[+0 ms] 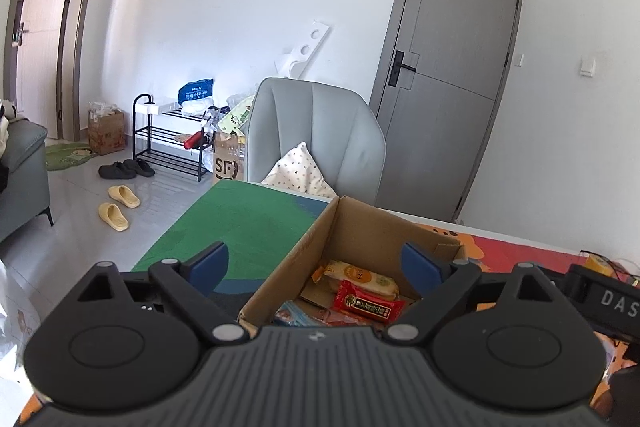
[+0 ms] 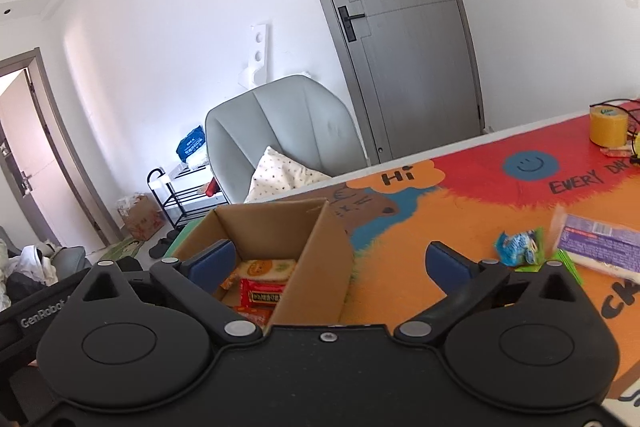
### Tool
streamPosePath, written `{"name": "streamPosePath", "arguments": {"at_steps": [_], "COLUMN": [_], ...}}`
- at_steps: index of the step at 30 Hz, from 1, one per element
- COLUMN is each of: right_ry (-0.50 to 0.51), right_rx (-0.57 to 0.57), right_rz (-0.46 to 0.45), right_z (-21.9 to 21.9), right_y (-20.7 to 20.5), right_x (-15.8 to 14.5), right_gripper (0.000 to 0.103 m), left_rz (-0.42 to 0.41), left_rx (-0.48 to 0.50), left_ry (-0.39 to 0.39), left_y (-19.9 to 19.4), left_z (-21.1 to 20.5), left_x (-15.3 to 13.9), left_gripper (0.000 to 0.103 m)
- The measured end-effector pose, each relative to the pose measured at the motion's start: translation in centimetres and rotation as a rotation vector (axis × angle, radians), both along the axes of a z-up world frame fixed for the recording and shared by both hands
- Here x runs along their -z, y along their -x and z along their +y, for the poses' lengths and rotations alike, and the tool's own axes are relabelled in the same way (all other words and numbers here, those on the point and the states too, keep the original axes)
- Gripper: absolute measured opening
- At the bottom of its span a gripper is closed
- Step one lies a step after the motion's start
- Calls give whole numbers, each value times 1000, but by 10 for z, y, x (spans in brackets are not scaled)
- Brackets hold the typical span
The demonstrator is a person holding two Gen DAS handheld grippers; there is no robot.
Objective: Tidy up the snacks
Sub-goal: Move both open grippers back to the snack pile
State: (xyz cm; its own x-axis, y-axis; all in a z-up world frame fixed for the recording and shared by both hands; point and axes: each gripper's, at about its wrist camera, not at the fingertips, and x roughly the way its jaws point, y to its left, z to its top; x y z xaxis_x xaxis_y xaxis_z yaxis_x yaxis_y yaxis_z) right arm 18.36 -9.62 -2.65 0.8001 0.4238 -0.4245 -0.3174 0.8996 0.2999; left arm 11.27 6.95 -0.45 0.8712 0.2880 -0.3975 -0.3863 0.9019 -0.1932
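While both grippers stand spread with nothing between their pads, the left gripper (image 1: 316, 265) and right gripper (image 2: 330, 261) hover at an open box (image 2: 320, 259) on the table mat (image 2: 460, 211). Inside lie snacks (image 1: 368, 301). Beyond stands a grey chair (image 1: 320, 131).

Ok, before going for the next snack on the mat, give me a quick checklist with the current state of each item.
1. Left gripper open, nothing between its jaws: ok.
2. Right gripper open, nothing held: ok.
3. Cardboard box upright, top open: ok.
4. Red snack pack lies inside the box: ok.
5. Blue snack packet on the mat, nothing on top of it: ok.
6. Room left in the box for more: cannot tell.
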Motion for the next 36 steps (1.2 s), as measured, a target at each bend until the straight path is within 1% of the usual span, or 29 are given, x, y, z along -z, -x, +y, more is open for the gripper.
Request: {"name": "streamPosePath", "arguments": {"at_steps": [3,6,9,11,14,18,23,27,31,36], "right_ry": [1,22,25,26,24,32,37,40,30,16], "right_rx": [3,18,30,50,71,90,103,137,150,174], "right_rz": [-3,-10,-14,-11,-8,-22,-20,-16,-13,6], "right_z": [-9,-17,-29,-37,-51,-65,-80,-95,-109,-126], "right_y": [4,9,13,14,16,21,23,23,24,21], "right_x": [1,4,7,9,11,11,10,10,9,13], "right_gripper": [103,103,103,103,103,103,103,103,103,103], "left_rz": [7,13,48,63,60,60,67,74,105,117], "left_rx": [5,32,71,92,110,142,186,214,253,283], "left_ry": [-5,31,42,24,-11,-18,-47,-52,-37,-58], "left_y": [2,2,-3,-6,-5,-5,-8,-12,-20,-26], "left_z": [-6,-10,-18,-26,-41,-57,-78,-92,-103,-119], "left_x": [0,2,4,4,3,4,2,0,2,0], "left_gripper": [94,94,94,94,94,94,94,94,94,94]}}
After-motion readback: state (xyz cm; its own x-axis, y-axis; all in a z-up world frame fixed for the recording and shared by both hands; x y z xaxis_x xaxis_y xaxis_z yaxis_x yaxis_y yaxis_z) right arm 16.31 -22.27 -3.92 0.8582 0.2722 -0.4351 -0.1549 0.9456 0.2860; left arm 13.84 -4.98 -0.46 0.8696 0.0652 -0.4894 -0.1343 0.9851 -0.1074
